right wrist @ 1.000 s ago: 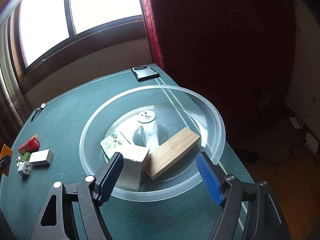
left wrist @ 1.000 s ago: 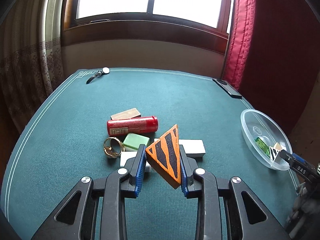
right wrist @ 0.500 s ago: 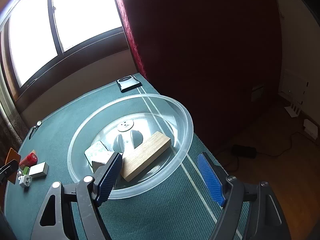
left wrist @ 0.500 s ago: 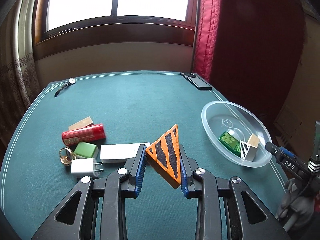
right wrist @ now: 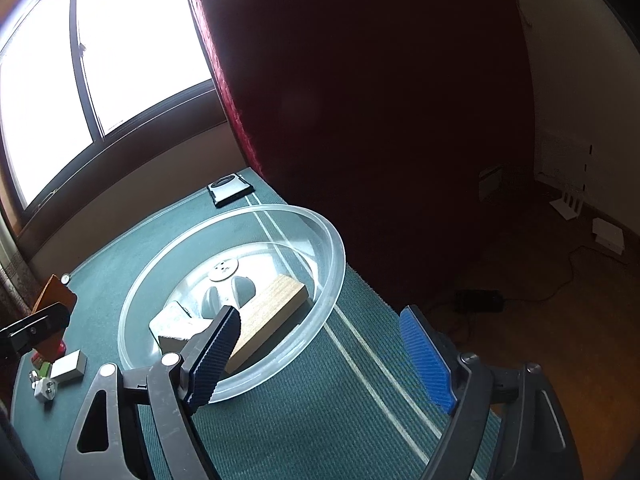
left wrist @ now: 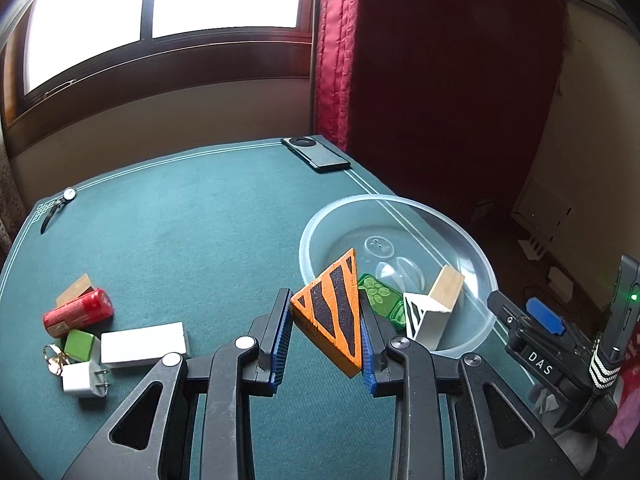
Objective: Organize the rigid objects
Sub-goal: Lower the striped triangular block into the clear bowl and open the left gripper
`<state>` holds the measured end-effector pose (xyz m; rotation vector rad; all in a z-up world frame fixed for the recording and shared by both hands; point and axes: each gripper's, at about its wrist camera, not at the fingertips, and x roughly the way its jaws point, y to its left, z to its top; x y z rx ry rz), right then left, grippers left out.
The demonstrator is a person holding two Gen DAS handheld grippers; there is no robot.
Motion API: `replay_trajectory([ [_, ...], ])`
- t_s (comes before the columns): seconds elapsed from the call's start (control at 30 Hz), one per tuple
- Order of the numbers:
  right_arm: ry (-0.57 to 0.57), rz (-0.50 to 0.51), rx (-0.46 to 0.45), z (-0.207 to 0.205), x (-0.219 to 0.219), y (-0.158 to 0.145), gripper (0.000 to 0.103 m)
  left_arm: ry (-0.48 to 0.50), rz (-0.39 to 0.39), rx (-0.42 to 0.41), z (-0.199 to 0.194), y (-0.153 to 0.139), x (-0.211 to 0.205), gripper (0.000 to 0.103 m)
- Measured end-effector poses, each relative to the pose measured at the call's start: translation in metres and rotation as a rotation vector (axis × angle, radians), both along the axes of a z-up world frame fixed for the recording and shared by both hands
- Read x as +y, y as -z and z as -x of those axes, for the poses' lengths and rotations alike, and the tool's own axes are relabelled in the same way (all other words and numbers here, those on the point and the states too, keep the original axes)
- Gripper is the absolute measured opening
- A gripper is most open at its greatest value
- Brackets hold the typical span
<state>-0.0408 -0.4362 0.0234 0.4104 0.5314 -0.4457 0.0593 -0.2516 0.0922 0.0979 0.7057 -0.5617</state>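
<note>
The left tool (left wrist: 325,332) is clamped on an orange wedge (left wrist: 332,312) with black stripes, point up, held above the green surface (left wrist: 192,248). The clear bowl (left wrist: 472,252) lies just ahead and to its right, already holding a wooden block (left wrist: 447,289); the drop looks like a short forward-right carry. The right tool (right wrist: 320,360), pads spread apart and empty, waits at the bowl's near rim. Its body reads "DAS".
</note>
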Motion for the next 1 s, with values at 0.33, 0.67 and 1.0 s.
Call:
replay_trajectory([
  [0.33,-0.006,-0.031,-0.007,0.001,-0.003,0.001,0.085,0.066,-0.015,0.02,-0.009,0.005,-0.04,0.031],
  [0.67,-0.014,-0.044,-0.013,0.002,-0.005,0.002,0.085,0.055,0.01,0.046,-0.018,0.014,-0.049,0.054],
  [1.0,-0.014,-0.045,-0.015,0.002,-0.004,0.002,0.086,-0.018,-0.002,0.071,-0.014,0.026,-0.023,0.054],
])
